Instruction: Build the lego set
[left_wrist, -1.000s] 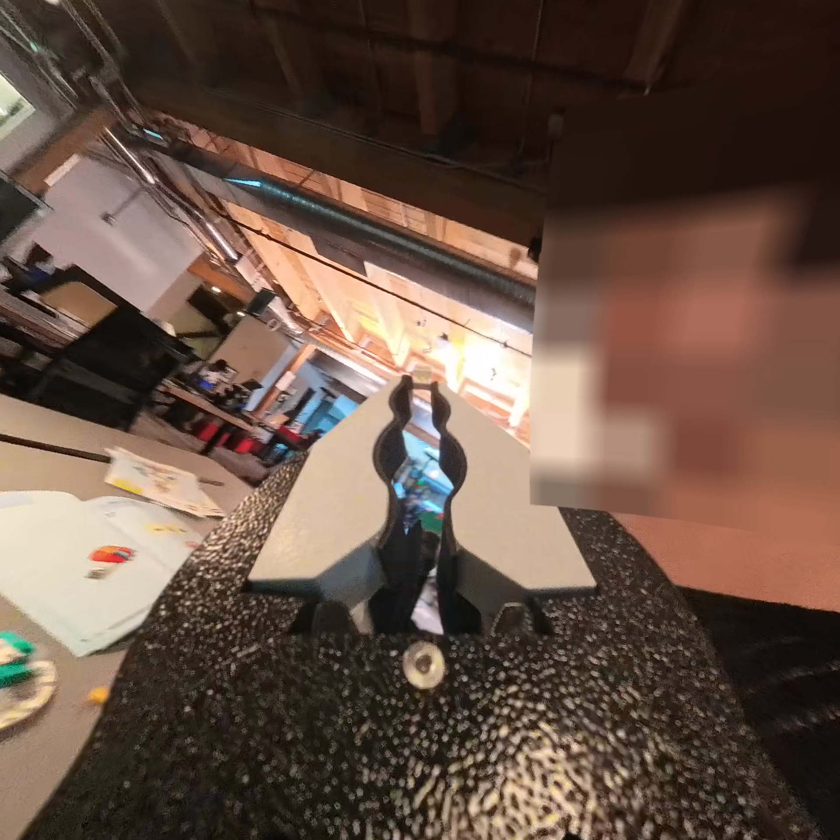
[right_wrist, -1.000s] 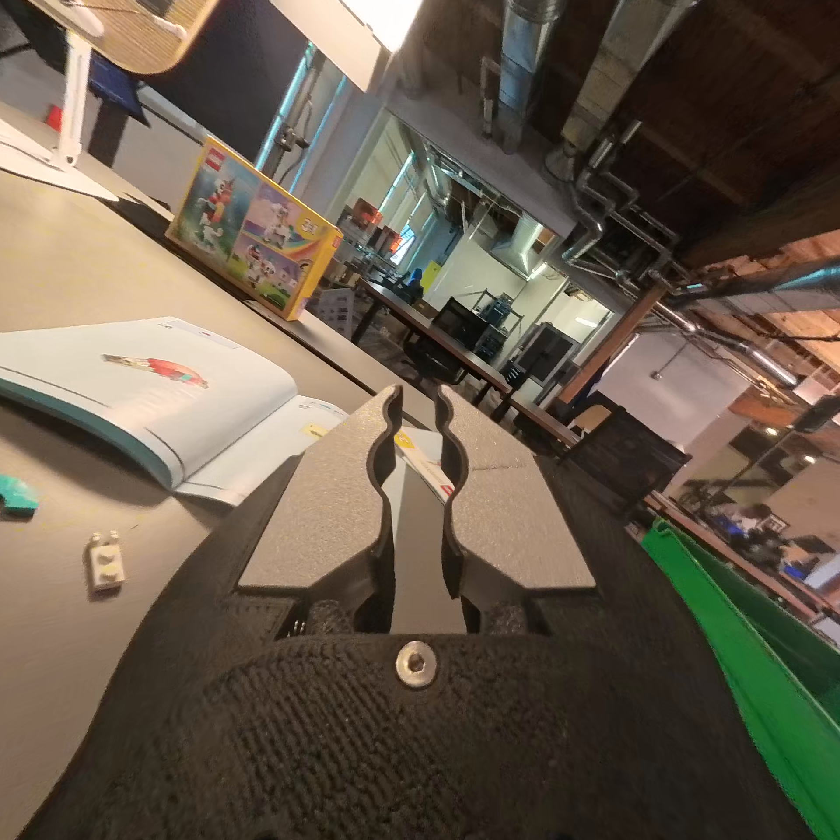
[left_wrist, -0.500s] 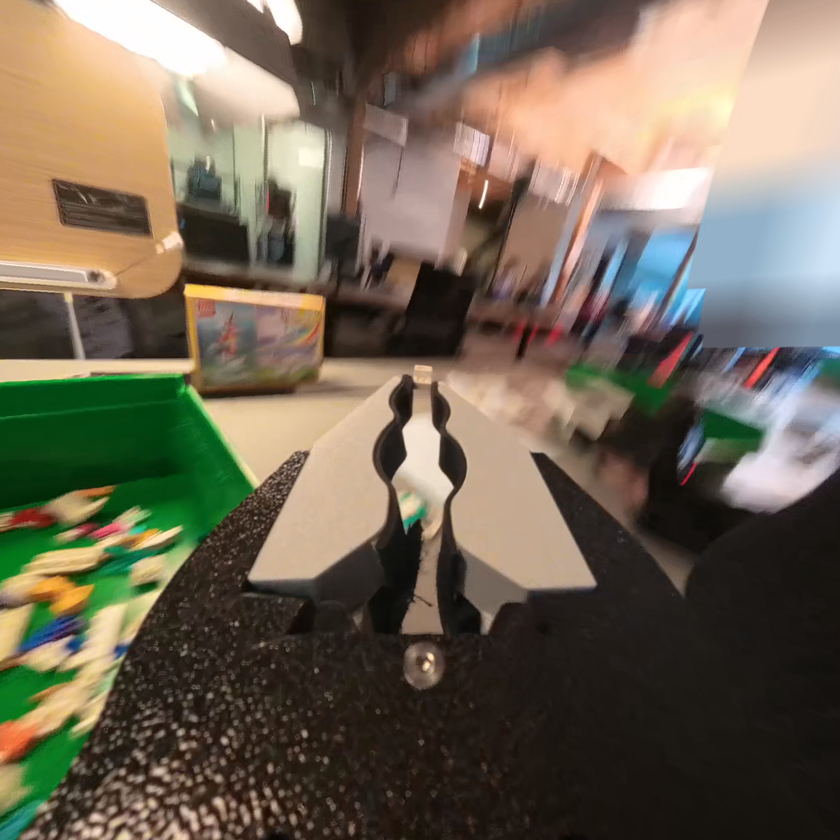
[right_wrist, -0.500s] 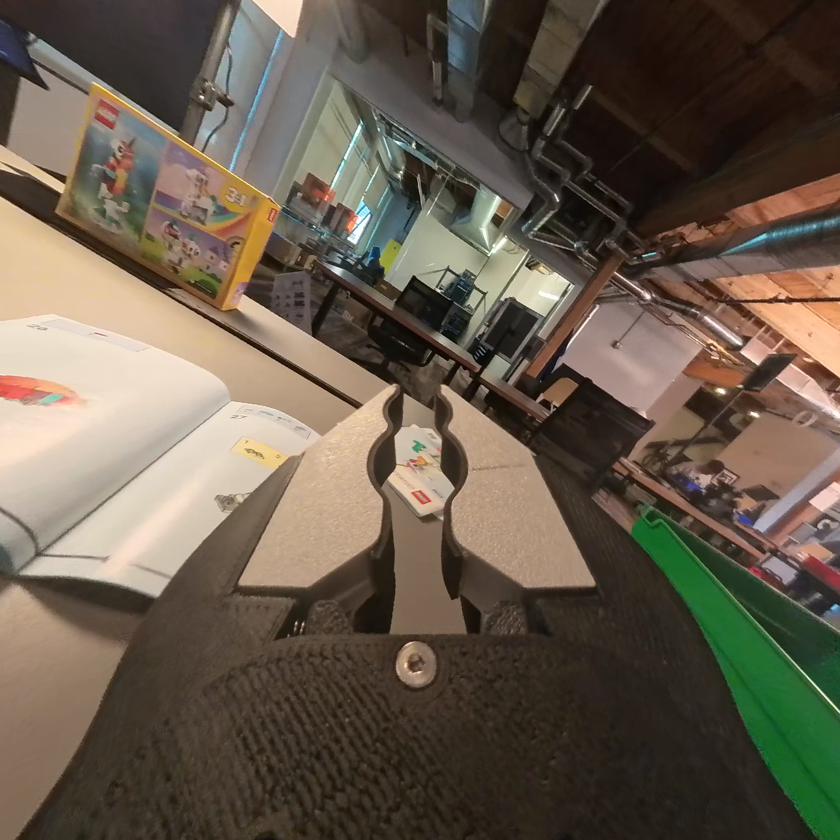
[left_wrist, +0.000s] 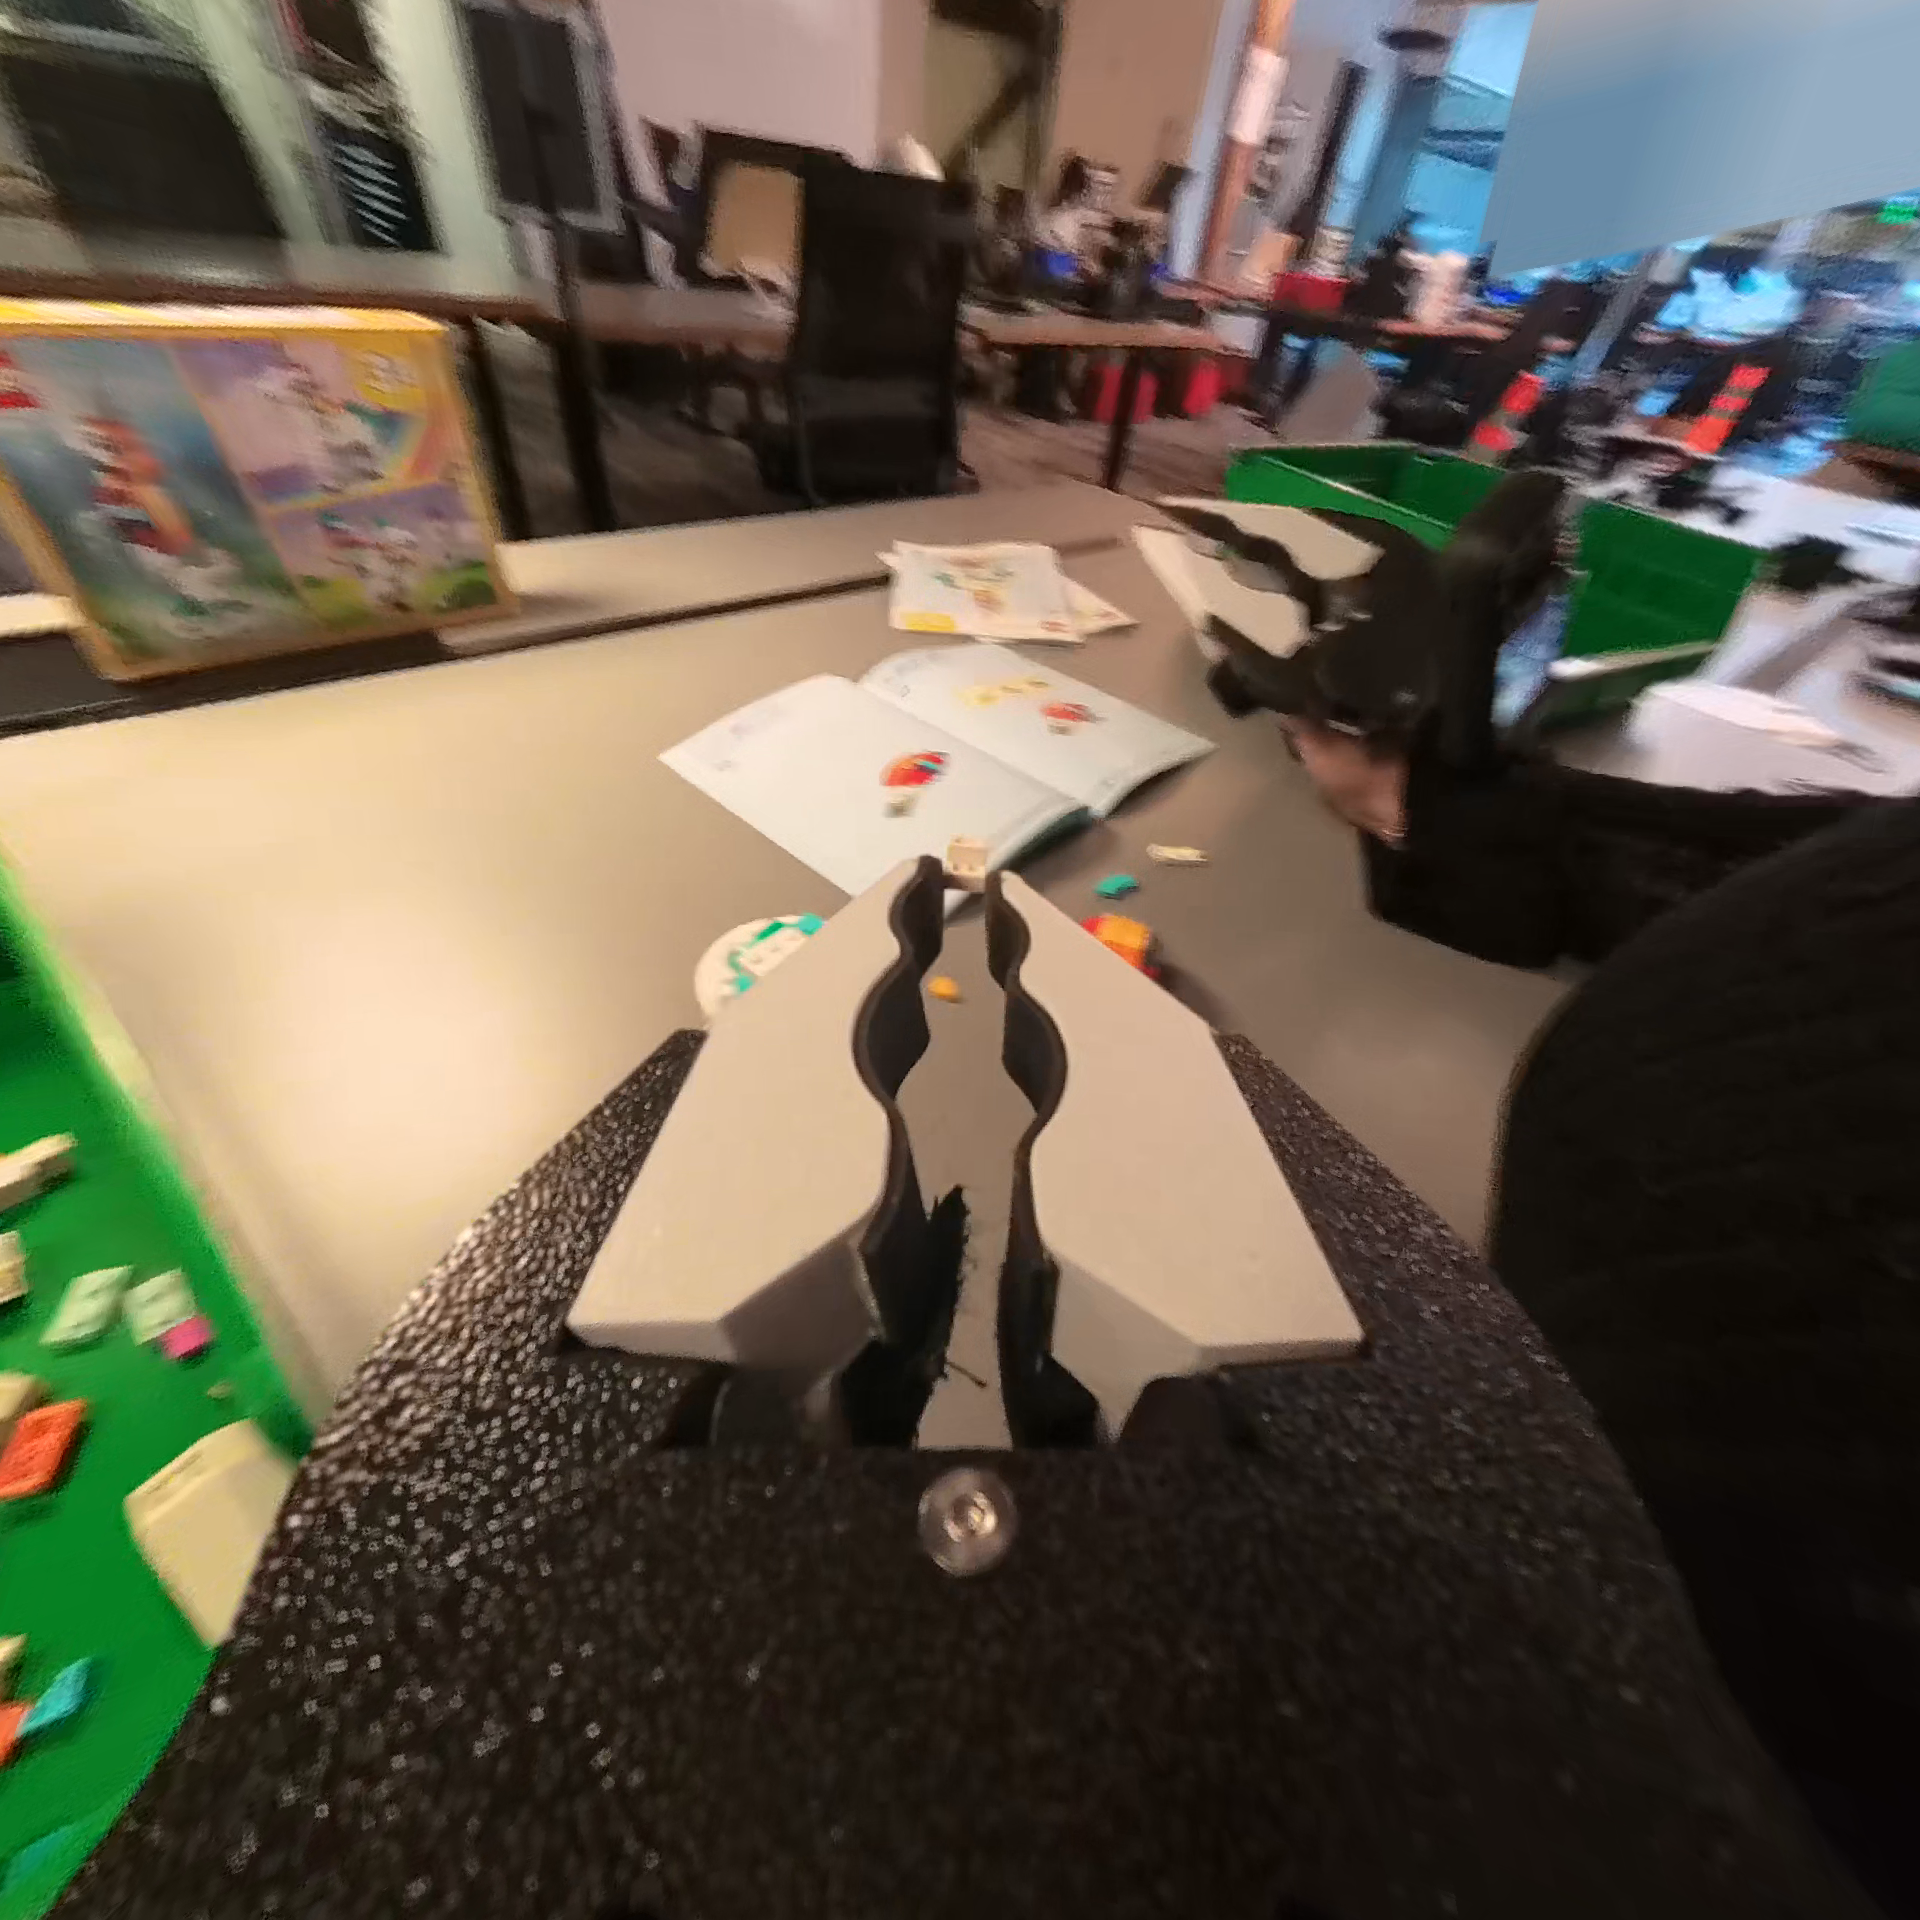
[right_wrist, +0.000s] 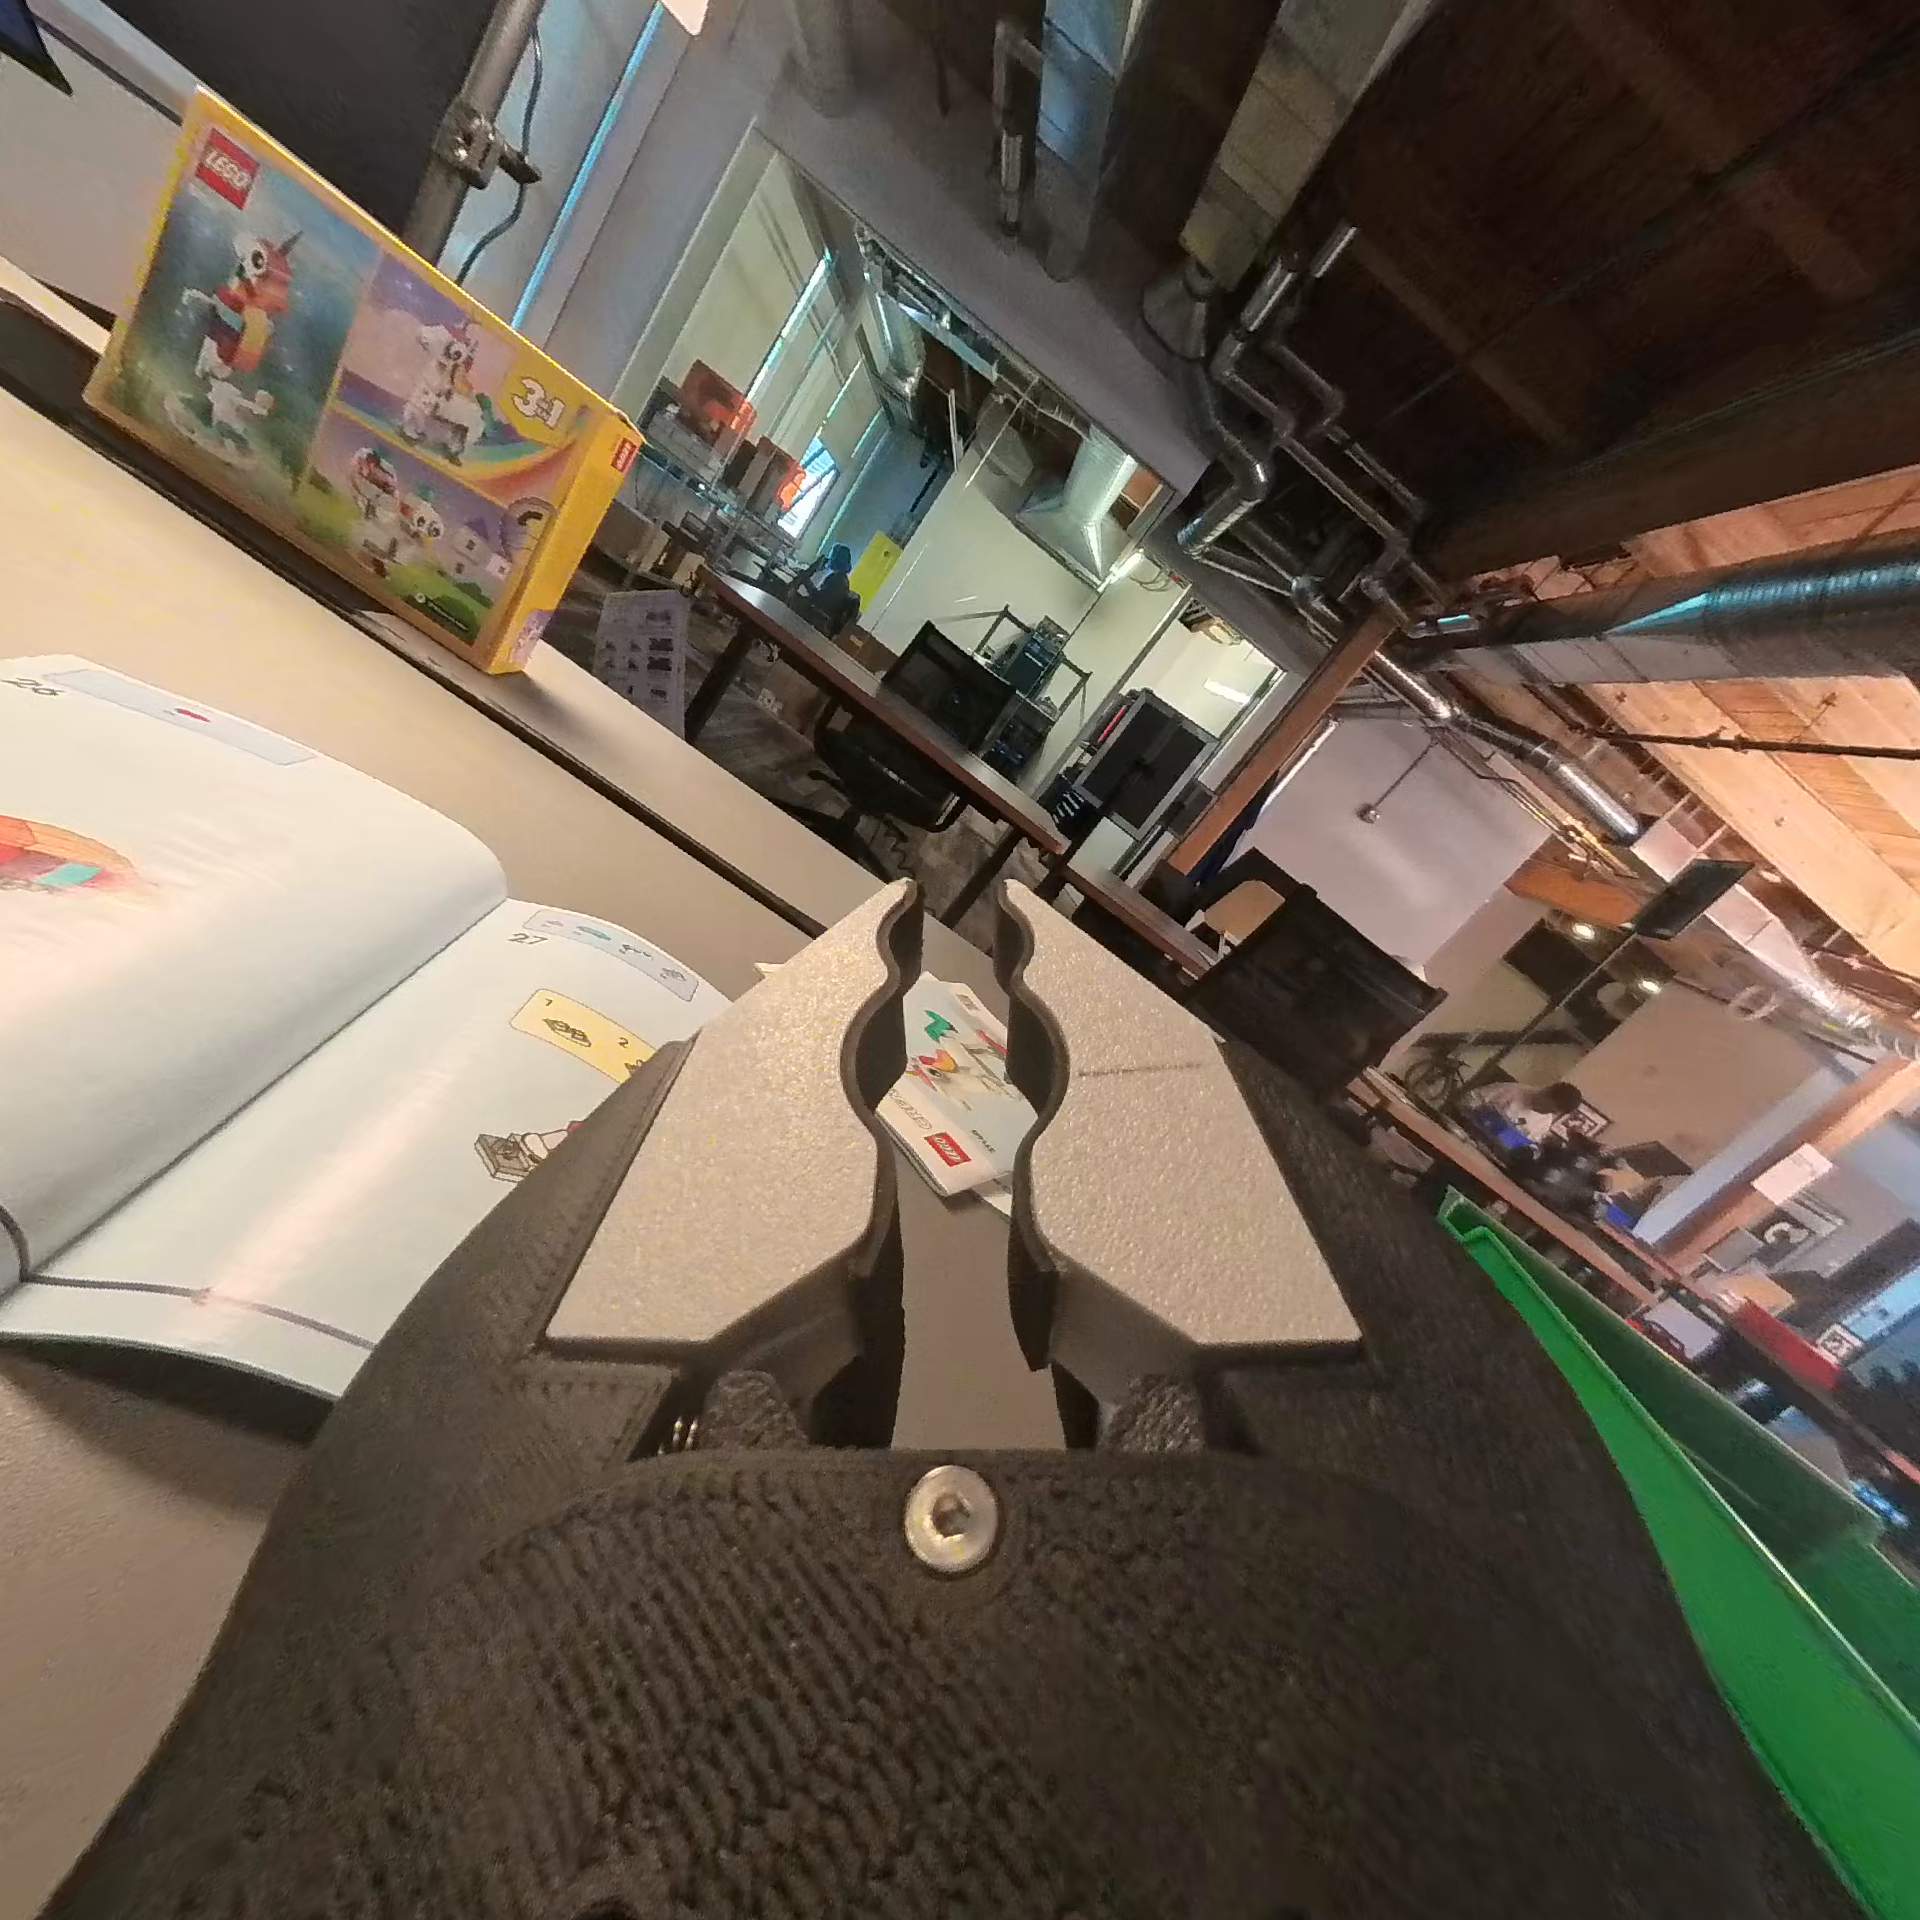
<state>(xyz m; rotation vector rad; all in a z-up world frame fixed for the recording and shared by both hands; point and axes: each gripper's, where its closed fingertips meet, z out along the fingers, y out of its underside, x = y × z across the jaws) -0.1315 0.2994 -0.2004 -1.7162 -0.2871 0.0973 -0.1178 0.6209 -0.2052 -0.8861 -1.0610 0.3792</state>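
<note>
left gripper (left_wrist: 963, 883): fingers pinching 1 small white brick (left_wrist: 966, 858) at the tips
right gripper (right_wrist: 956, 914): fingers slightly spread, nothing between them
open booklet (left_wrist: 935, 753): 12 o'clock of left gripper

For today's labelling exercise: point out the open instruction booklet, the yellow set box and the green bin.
open instruction booklet (left_wrist: 831, 764): left wrist view, left page.
yellow set box (right_wrist: 353, 384): right wrist view, front face.
green bin (right_wrist: 1704, 1538): right wrist view, side wall.

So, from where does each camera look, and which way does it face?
Left wrist view: on the left hand-held gripper, raised, facing down over the table to the booklet; right hand-held gripper and sleeve show.
Right wrist view: on the right hand-held gripper, low, tilted upward toward the ceiling.
Shared: booklet, box.
</note>
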